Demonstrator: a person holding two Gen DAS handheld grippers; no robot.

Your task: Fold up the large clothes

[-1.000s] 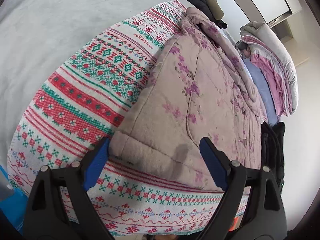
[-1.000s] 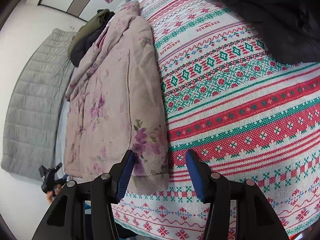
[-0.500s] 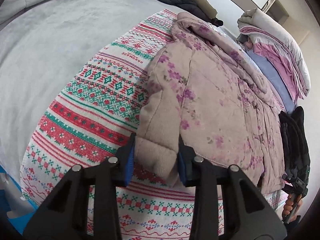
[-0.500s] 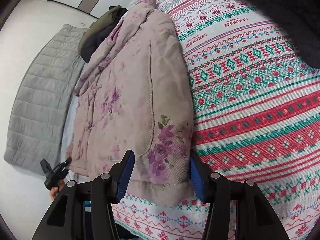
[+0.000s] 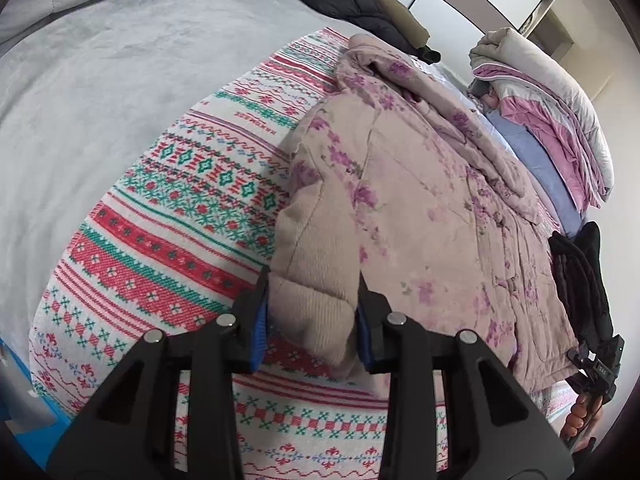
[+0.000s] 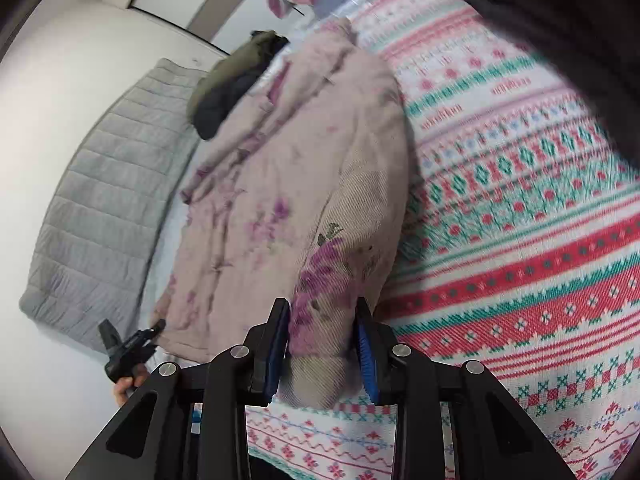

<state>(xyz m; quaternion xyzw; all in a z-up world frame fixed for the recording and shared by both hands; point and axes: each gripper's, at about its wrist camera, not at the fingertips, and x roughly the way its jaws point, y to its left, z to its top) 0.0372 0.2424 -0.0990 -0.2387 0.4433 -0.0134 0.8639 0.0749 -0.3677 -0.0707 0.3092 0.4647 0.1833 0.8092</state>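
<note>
A large pink padded jacket (image 5: 420,208) with purple flowers lies spread on a red, green and white patterned blanket (image 5: 168,232). My left gripper (image 5: 310,324) is shut on the ribbed cuff end of one sleeve and holds it raised off the blanket. In the right wrist view the same jacket (image 6: 280,184) lies lengthwise, and my right gripper (image 6: 322,340) is shut on the flowered end of the other sleeve, lifted a little above the blanket (image 6: 520,240). Each gripper shows small at the edge of the other's view.
A grey bedspread (image 5: 100,80) lies left of the blanket. A dark and olive coat (image 5: 360,4) lies at the far end. Folded pink and grey quilts (image 5: 560,112) are piled at the far right. A black garment (image 5: 580,272) lies beside the jacket.
Both grippers closed on the sleeve ends, the left from wide open. Both then lifted and pulled back, raising the sleeves off the blanket.
</note>
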